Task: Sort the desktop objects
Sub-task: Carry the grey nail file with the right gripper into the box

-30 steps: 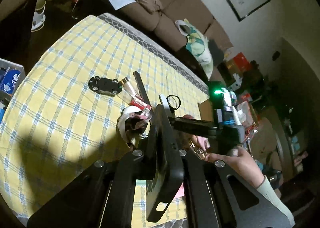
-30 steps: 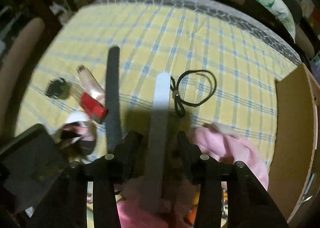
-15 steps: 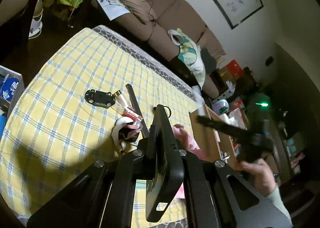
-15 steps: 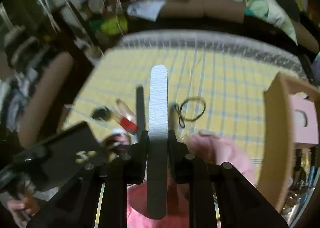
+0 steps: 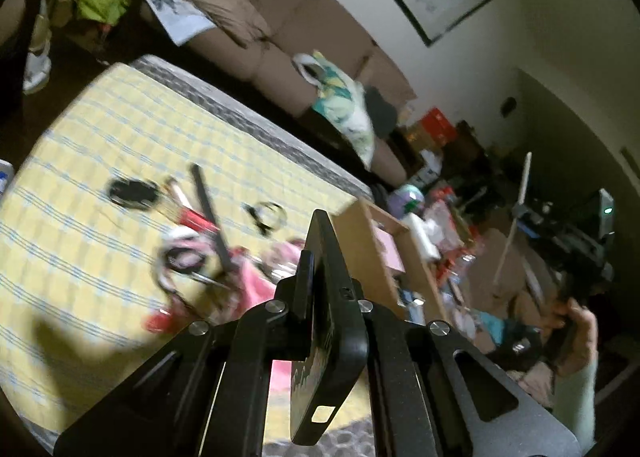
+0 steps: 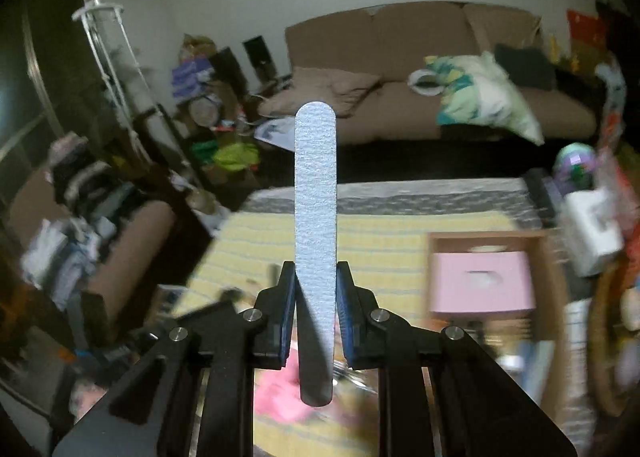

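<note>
My left gripper [image 5: 326, 301] is shut on a black phone case [image 5: 328, 321], held above the near edge of the yellow checked table [image 5: 100, 129]. My right gripper [image 6: 316, 289] is shut on a grey nail file [image 6: 315, 193], lifted high and pointing at the sofa; it also shows far right in the left wrist view [image 5: 516, 213]. On the table lie a black toy car [image 5: 132, 193], a red-capped bottle [image 5: 188, 209], a black nail file [image 5: 210, 217], a black hair tie [image 5: 268, 215], a small round case [image 5: 184, 257] and a pink cloth [image 5: 272, 269].
A wooden box [image 6: 492, 241] with a pink inner box [image 6: 482, 283] stands at the table's right edge; it also shows in the left wrist view [image 5: 372, 241]. A brown sofa [image 6: 400, 57] with a patterned bag [image 6: 480, 97] lies beyond. Clutter fills the room on the left and right.
My right gripper closed on the grey nail file and lifted it off the table, up and to the right. My left gripper stayed shut on the phone case and shifted slightly right.
</note>
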